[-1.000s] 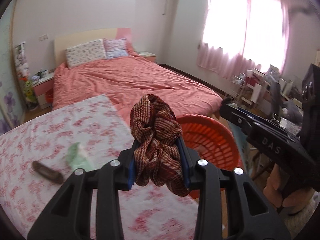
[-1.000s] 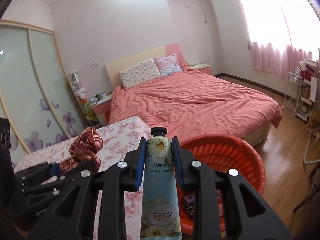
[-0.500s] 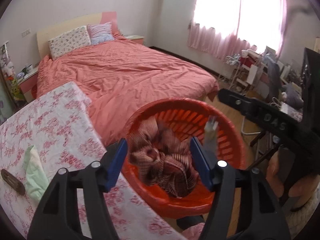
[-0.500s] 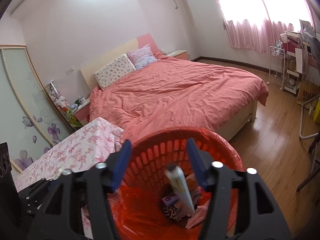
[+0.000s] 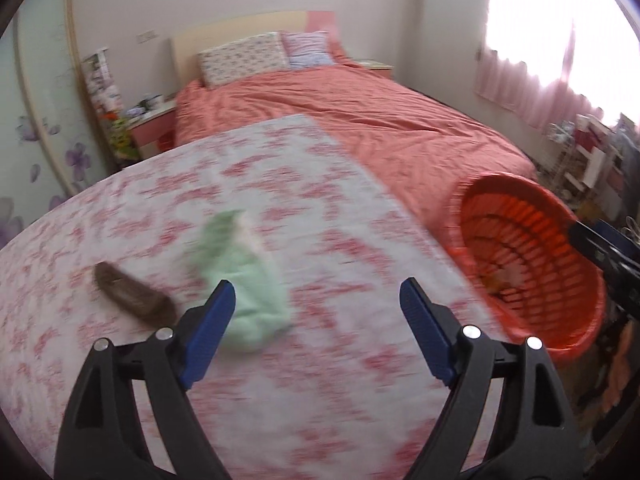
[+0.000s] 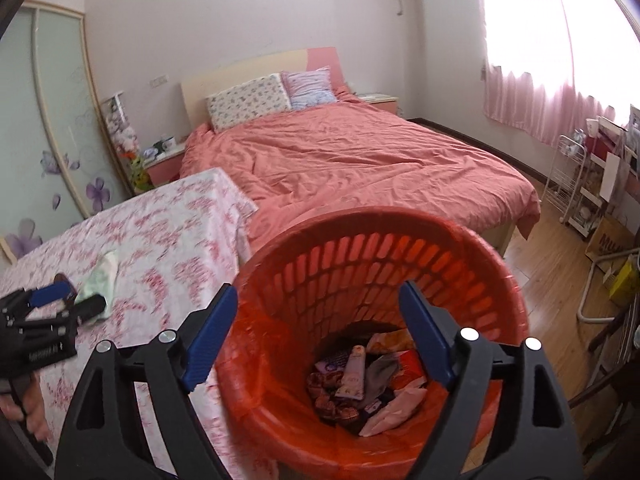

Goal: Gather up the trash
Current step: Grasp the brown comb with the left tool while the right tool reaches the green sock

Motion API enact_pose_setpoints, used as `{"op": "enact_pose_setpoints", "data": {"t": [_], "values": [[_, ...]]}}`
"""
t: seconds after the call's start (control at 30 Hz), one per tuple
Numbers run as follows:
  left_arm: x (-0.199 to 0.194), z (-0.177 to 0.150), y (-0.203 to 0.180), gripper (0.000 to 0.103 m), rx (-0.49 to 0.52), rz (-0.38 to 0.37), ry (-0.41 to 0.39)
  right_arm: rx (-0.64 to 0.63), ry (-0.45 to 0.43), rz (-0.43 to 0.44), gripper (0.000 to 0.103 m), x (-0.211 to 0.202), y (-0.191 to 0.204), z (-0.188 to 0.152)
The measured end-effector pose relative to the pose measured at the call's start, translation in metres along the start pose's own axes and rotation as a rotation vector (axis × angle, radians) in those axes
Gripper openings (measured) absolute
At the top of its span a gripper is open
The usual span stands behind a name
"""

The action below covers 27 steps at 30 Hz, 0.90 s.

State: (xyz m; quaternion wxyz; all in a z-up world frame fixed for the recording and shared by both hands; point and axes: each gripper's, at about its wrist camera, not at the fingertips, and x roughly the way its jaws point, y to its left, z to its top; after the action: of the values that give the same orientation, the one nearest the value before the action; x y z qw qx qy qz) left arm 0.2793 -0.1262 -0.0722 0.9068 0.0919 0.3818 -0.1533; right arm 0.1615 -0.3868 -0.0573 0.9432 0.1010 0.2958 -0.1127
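Note:
My left gripper (image 5: 316, 292) is open and empty above the floral-clothed table (image 5: 320, 380). A pale green cloth (image 5: 244, 280) lies just ahead of its left finger, and a dark brown oblong piece (image 5: 132, 296) lies left of that. My right gripper (image 6: 318, 294) is open and empty over the red basket (image 6: 360, 256). Inside the basket lie a cream tube (image 6: 354, 372), a red patterned cloth (image 6: 328, 396) and several wrappers. The left gripper also shows in the right wrist view (image 6: 60, 304), beside the green cloth (image 6: 100, 280). The basket shows at the right of the left wrist view (image 5: 532, 264).
A bed with a salmon cover (image 6: 360, 160) stands behind the table and basket. A nightstand (image 6: 164, 160) and a sliding wardrobe (image 6: 52, 120) are at the left. A white wire rack (image 6: 572, 184) and a cardboard box (image 6: 608, 240) stand on the wood floor at the right.
Both grippers opened. The red patterned cloth dropped from the left and the cream tube from the right into the basket. The left gripper then swung left over the table.

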Motion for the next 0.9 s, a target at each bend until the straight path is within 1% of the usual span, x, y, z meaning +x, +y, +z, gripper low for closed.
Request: {"op": "enact_pose_setpoints", "data": {"t": [0.1, 0.13, 0.2, 0.27, 0.33, 0.4, 0.47, 0.5, 0.53, 0.57, 0.63, 0.67, 0.73, 0.8, 0.9], "values": [[0.001, -0.001, 0.040, 0.082, -0.075, 0.101, 0.012, -0.032, 0.020, 0.026, 0.083, 0.002, 0.018, -0.004], [0.004, -0.002, 0.061, 0.082, -0.125, 0.144, 0.019, -0.037, 0.024, 0.032, 0.083, 0.002, 0.024, -0.005], [0.011, -0.002, 0.087, 0.082, -0.185, 0.202, 0.032, -0.040, 0.036, 0.055, 0.083, 0.004, 0.036, -0.008], [0.019, 0.000, 0.105, 0.082, -0.219, 0.226, 0.054, -0.044, 0.052, 0.073, 0.083, 0.007, 0.047, -0.011], [0.032, 0.002, 0.117, 0.082, -0.252, 0.232, 0.089, -0.045, 0.067, 0.091, 0.083, 0.010, 0.057, -0.012], [0.043, 0.004, 0.120, 0.082, -0.267, 0.237, 0.118, -0.052, 0.077, 0.105, 0.083, 0.011, 0.067, -0.013], [0.054, 0.005, 0.126, 0.078, -0.292, 0.233, 0.148, -0.066, 0.083, 0.113, 0.083, 0.012, 0.076, -0.014], [0.056, 0.004, 0.130, 0.076, -0.302, 0.222, 0.149, -0.075, 0.085, 0.118, 0.083, 0.012, 0.081, -0.015], [0.055, 0.002, 0.132, 0.071, -0.307, 0.217, 0.147, -0.085, 0.087, 0.123, 0.083, 0.012, 0.086, -0.015], [0.053, 0.000, 0.135, 0.069, -0.305, 0.215, 0.147, -0.094, 0.087, 0.126, 0.083, 0.012, 0.090, -0.016], [0.047, -0.005, 0.145, 0.061, -0.289, 0.211, 0.146, -0.107, 0.090, 0.135, 0.083, 0.013, 0.097, -0.016], [0.045, -0.009, 0.149, 0.058, -0.287, 0.209, 0.145, -0.112, 0.094, 0.141, 0.083, 0.014, 0.101, -0.017], [0.037, -0.017, 0.165, 0.047, -0.290, 0.206, 0.141, -0.120, 0.103, 0.154, 0.083, 0.018, 0.109, -0.018], [0.031, -0.021, 0.173, 0.042, -0.291, 0.208, 0.140, -0.132, 0.114, 0.169, 0.083, 0.022, 0.119, -0.020], [0.026, -0.026, 0.185, 0.041, -0.276, 0.211, 0.137, -0.146, 0.141, 0.212, 0.083, 0.030, 0.138, -0.022]]}}
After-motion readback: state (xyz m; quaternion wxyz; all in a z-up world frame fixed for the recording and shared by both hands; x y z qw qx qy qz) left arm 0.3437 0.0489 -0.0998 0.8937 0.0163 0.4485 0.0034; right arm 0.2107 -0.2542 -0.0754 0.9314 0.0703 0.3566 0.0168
